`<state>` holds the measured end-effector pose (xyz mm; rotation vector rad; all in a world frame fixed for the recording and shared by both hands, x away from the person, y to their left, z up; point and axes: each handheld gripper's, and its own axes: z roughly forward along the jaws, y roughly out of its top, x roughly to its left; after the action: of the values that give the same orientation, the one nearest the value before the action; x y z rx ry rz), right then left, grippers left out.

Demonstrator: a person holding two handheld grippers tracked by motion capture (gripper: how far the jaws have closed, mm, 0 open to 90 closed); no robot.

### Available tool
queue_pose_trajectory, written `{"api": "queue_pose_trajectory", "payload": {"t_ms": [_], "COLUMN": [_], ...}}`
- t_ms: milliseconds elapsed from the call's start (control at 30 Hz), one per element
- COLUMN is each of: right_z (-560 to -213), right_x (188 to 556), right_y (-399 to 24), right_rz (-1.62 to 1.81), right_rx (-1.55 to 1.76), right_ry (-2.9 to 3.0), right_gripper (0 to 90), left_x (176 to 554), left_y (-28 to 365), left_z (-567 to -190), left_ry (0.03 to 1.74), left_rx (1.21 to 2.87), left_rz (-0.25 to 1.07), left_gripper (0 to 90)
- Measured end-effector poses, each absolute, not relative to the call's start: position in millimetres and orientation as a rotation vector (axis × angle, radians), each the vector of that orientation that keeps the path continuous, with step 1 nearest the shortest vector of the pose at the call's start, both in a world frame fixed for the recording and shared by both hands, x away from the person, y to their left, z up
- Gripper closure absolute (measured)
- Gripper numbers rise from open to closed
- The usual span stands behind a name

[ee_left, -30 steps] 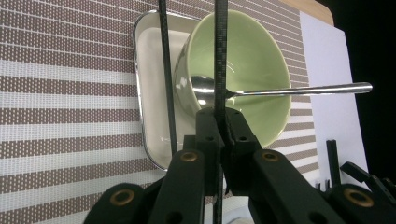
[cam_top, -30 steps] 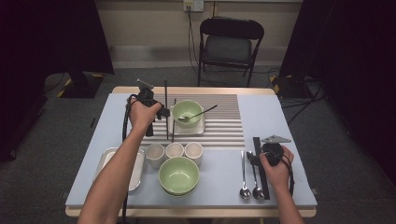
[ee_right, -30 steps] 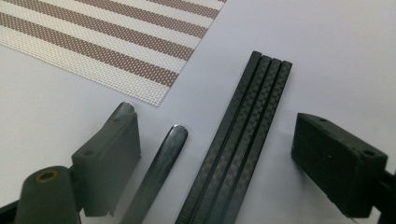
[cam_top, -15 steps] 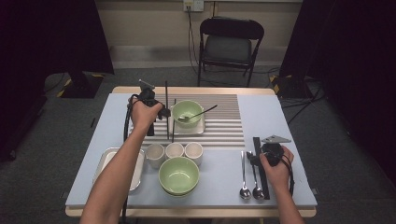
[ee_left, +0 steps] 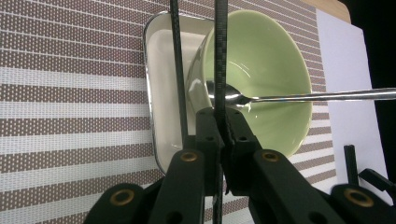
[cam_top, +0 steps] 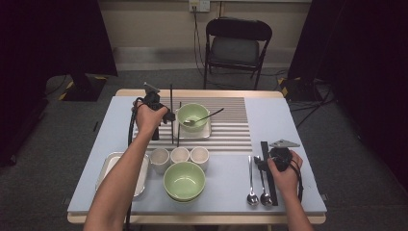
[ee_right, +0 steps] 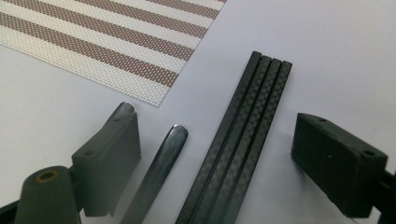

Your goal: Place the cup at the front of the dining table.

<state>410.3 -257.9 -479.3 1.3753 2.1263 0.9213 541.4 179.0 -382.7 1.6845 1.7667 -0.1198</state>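
Table setting in progress, described from the near edge outward. Closest to the person, on the pale blue table top (cam_top: 298,125), two steel spoons (cam_top: 257,178) lie side by side with a bundle of black woven-pattern chopsticks (ee_right: 238,140) just to their right. The right gripper (ee_right: 217,140) rests low over them, jaws spread wide on either side of one spoon handle and the bundle, pressing on nothing.

Left of that stand a large empty green bowl (cam_top: 184,180), three small cream cups (cam_top: 179,155) in a row behind it, and a shallow metal tray (cam_top: 109,168) beside them.

Farther out lies a brown and white striped placemat (cam_top: 231,126). On it sits a white square plate (ee_left: 163,93) carrying a smaller green bowl (ee_left: 271,70), with a steel spoon (ee_left: 299,97) leaning in it, handle pointing right. The left gripper (ee_left: 223,126) is clamped on one thin black chopstick (ee_left: 220,56), held above the plate's left edge; a second black chopstick (ee_left: 177,70) runs just beside it, and whether it already lies on the mat is unclear.

The step in hand looks like laying chopsticks beside the plate. Next, the held stick likely needs lowering parallel to its partner before the jaws let go.
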Motion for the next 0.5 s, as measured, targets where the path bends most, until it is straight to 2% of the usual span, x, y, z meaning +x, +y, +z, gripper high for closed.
{"api": "queue_pose_trajectory", "payload": {"t_ms": [500], "right_z": [-479.4], "right_x": [410.3], "right_y": [-258.0], "right_rz": [0.922], "right_rx": [1.376], "right_ry": [2.126], "right_gripper": [14.7], "left_x": [546.6], "left_y": [173.4], "left_z": [-391.4], "left_ry": [1.782], "left_rx": [1.702], "left_rz": [-0.102], "left_gripper": [86.3]}}
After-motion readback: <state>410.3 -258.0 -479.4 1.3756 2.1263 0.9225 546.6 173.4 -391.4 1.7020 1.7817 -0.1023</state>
